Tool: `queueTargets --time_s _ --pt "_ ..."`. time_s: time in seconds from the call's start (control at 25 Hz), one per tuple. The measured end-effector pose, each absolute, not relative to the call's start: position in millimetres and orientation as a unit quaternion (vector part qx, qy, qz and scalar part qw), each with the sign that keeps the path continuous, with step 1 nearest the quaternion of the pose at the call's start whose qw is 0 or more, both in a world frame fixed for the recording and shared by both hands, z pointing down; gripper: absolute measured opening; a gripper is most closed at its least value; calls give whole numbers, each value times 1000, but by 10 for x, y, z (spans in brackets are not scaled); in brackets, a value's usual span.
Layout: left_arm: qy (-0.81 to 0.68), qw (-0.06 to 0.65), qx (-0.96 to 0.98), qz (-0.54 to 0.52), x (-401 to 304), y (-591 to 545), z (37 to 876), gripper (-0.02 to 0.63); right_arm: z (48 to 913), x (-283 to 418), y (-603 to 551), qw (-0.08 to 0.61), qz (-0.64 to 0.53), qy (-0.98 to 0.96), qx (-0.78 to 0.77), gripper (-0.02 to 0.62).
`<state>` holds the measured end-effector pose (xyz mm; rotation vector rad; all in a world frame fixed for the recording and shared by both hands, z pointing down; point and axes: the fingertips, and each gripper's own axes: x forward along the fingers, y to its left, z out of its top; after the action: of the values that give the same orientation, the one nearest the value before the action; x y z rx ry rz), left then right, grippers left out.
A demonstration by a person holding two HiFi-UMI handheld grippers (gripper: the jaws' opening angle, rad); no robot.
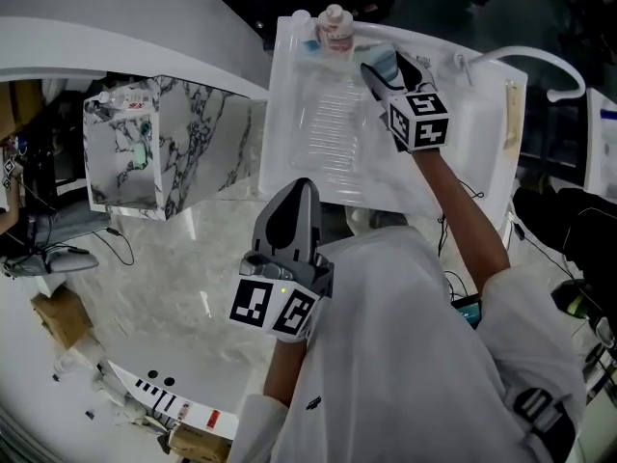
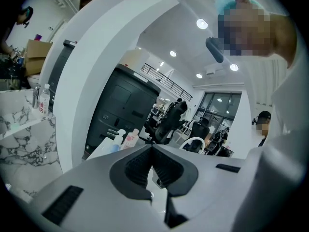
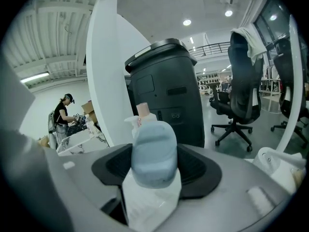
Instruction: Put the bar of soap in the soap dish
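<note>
The soap [image 3: 154, 151], a pale blue-grey bar with rounded corners, is clamped between the jaws of the right hand-held gripper [image 1: 382, 71], which press on its two sides. It stands up past the jaw tips. In the head view it hangs above the far right part of the white counter [image 1: 289, 152], not resting on it.

On the counter's middle, just left of the soap, lies what looks like a clear ribbed dish [image 1: 333, 128]; it is hard to make out against the white surface. A bottle [image 1: 335, 27] with a pinkish label stands at the counter's far edge, close beyond the soap. In the right gripper view it shows right behind the bar.

The left hand-held gripper [image 1: 299, 196] is off the counter's near edge, close to the person's white sleeve. Its jaws are closed tip to tip with nothing between them. A marble-patterned box [image 1: 159, 148] stands to the counter's left.
</note>
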<state>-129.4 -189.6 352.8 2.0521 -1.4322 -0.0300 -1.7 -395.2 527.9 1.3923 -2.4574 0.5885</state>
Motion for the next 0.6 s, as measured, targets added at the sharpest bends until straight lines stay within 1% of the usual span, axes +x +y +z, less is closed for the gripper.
queueTargets --time_s 0.6 --pt "-541 325 776 6 -1327 -1994 3611 0 6157 107 -4420 206 255 -790 519 299"
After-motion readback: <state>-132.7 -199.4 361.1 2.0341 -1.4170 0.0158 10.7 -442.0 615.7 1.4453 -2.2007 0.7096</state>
